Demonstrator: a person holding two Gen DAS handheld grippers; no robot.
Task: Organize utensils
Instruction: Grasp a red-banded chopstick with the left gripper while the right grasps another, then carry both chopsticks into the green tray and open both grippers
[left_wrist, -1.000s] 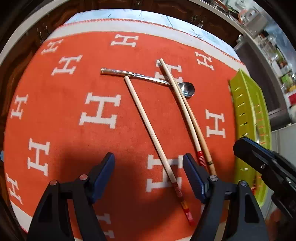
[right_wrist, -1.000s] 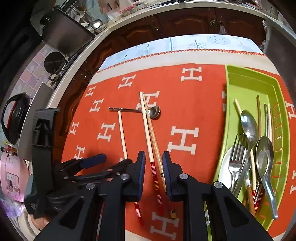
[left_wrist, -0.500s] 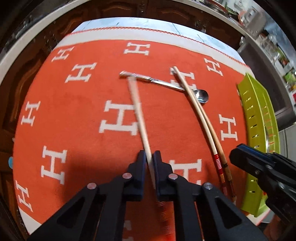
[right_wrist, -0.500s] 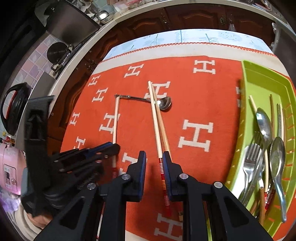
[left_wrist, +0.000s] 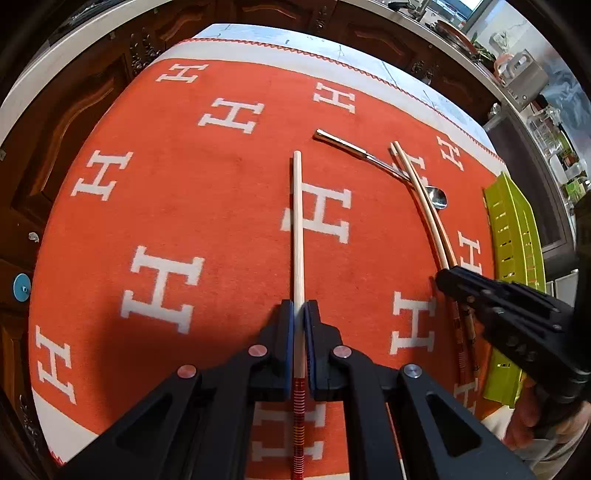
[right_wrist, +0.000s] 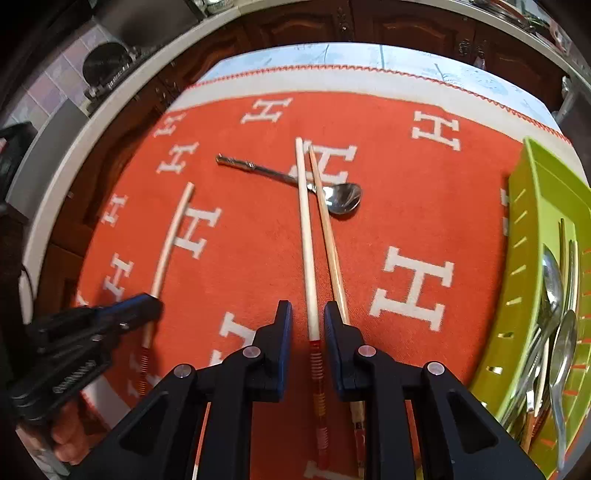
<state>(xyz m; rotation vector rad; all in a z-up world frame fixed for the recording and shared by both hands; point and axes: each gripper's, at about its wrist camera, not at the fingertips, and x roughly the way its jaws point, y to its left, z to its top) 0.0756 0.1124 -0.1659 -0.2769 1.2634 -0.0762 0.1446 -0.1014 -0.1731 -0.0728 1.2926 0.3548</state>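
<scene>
- The left gripper (left_wrist: 299, 314) has its jaws clamped on a single wooden chopstick (left_wrist: 297, 236), just above its red-banded end, over an orange cloth (left_wrist: 221, 206) patterned with white H letters that covers the tabletop (right_wrist: 295, 55).
- In the left wrist view the held chopstick's long axis runs straight away from the jaws, banded end nearest the camera and plain tip pointing to the far edge of the cloth.
- The right gripper (right_wrist: 307, 314) points steeply down with its jaws narrowly parted astride the paler of two chopsticks (right_wrist: 303, 221) lying on the cloth; the pads do not touch it, and its tan neighbour (right_wrist: 327, 229) passes under the right-hand jaw.
- This pair lies side by side, nearly touching, banded ends toward the camera and tips pointing away, spreading slightly toward the far end.
- Beyond the jaws, both of these chopsticks cross over the neck of a metal spoon (right_wrist: 343, 197), which lies across them, bowl to the right, handle reaching left.
- At the right edge of the cloth, well apart from the loose utensils, sits a green slotted tray (right_wrist: 524, 236) already holding spoons and forks (right_wrist: 554, 280), their long axes running along the length of the tray.
- A person's hand (left_wrist: 532, 417) shows at the lower right of the left wrist view, below the right gripper.
</scene>
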